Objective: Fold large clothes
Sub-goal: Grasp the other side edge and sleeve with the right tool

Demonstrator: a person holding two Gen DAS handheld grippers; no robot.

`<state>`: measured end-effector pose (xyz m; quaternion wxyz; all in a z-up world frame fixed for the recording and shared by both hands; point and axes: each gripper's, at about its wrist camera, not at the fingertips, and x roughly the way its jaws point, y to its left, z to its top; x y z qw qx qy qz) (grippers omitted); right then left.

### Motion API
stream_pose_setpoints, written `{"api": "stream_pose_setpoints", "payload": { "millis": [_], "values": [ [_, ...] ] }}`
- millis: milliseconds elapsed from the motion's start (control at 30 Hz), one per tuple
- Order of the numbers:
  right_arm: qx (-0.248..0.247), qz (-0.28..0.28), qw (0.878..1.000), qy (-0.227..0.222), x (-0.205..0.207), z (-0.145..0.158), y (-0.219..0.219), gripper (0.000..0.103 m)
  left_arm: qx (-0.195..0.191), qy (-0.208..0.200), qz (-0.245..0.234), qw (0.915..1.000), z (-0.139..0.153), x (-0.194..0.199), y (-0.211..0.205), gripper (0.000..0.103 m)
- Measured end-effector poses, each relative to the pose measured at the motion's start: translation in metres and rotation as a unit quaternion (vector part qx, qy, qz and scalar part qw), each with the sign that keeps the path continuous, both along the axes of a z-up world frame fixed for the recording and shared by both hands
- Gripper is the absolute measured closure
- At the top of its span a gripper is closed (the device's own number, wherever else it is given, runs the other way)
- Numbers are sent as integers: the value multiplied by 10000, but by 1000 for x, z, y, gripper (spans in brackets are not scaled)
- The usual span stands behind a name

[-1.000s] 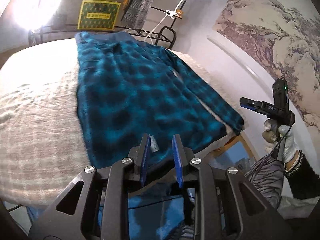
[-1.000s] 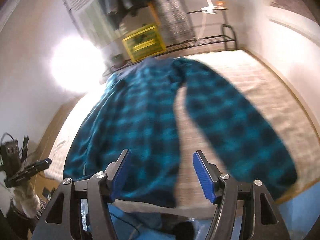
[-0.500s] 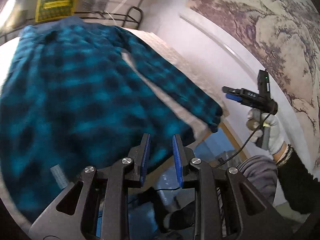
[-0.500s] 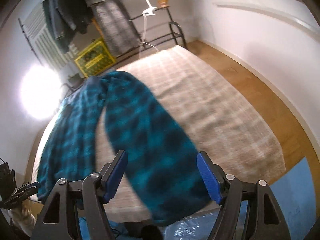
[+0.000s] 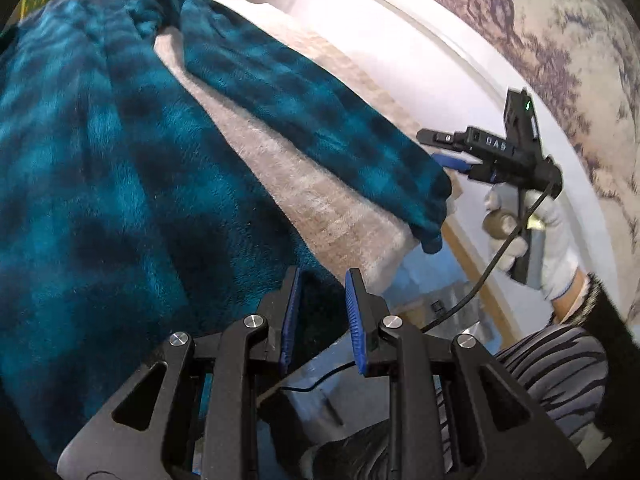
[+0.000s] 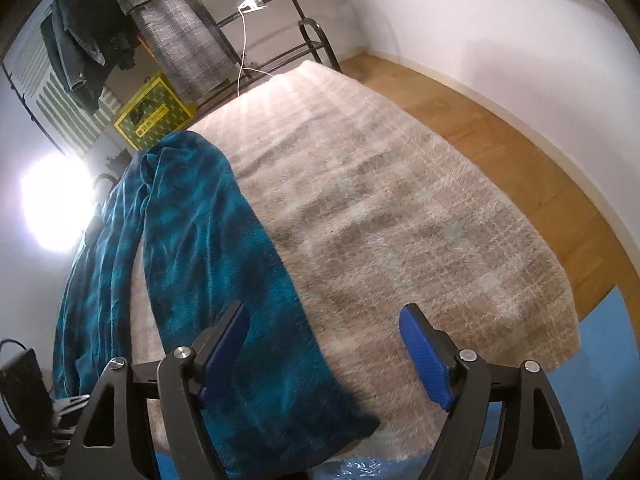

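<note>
Still unfolded, teal plaid garment (image 6: 208, 248) lay on the bed (image 6: 400, 208)'s left half, sleeve end overhanging near edge. Right tool (image 6: 324, 344) opening, empty; left tool (image 5: 320, 304) narrow, empty. Risk: grabbing blanket too, dragging sleeve off.

The right hand (image 5: 532, 236) wore a white glove and a black sleeve (image 5: 600, 312). Both black grippers had blue pads (image 5: 352, 312) and silver screws (image 5: 392, 322).
</note>
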<state>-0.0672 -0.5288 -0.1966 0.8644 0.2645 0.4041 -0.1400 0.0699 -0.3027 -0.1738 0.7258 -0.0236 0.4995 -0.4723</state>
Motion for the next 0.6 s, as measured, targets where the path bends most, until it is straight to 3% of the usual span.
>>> {"api": "stream_pose_setpoints", "payload": {
  "millis": [200,233,300,333,433,600],
  "values": [
    [422,162,9989,-101,1,-9,-1,23,36,37,-37,10000,10,-3,6,81],
    [397,263,9988,-78,2,-9,3,28,-17,41,-33,10000,15,-4,8,81],
    [366,536,9979,42,7,-9,11,63,-118,1,-20,9999,26,-7,16,81],
    [394,700,9967,111,10,-9,16,86,-143,-42,-13,9999,31,-8,19,81],
    [440,797,9958,94,13,-3,24,101,-193,-274,24,9994,49,-13,32,81],
    [597,954,9930,-365,18,31,43,102,-386,-466,254,9978,72,-13,64,81]
  ]
}}
